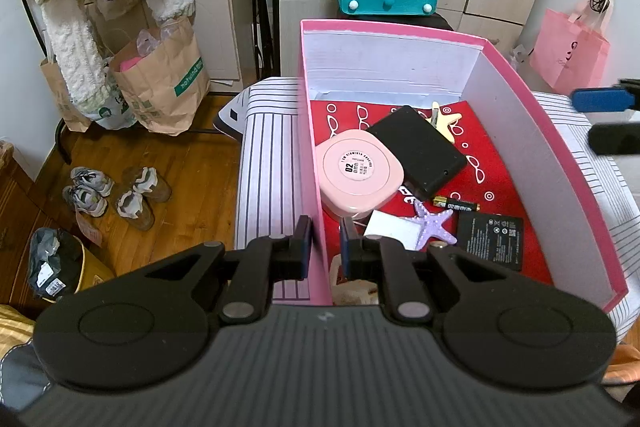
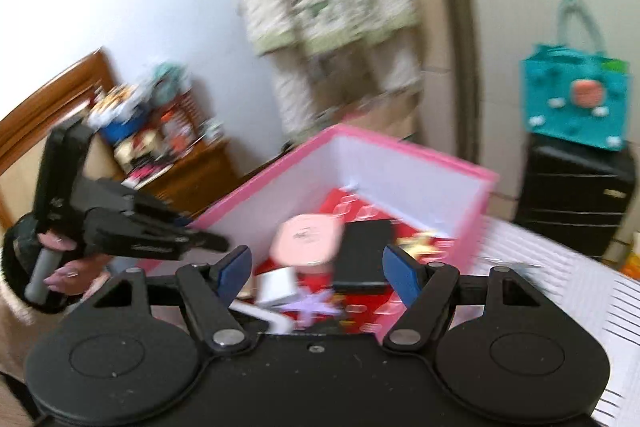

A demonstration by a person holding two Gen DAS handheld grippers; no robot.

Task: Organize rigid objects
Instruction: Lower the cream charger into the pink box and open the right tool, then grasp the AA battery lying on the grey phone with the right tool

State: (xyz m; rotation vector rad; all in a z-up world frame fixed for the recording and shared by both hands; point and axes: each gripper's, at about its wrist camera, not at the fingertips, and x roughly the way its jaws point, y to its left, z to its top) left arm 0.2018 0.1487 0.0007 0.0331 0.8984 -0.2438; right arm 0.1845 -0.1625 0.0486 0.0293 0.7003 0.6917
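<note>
Pink box wall pinched in left claw; right claw spread, empty, above box.

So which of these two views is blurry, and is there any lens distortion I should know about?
Right wrist view: motion-smeared throughout, the pink box and teal bag soft-edged, only the right gripper fairly crisp. Left wrist view: sharp, the printing on the round pink case and the battery clearly visible. Both views: fisheye bending, with dark corners and the box's straight walls splayed outward.
</note>
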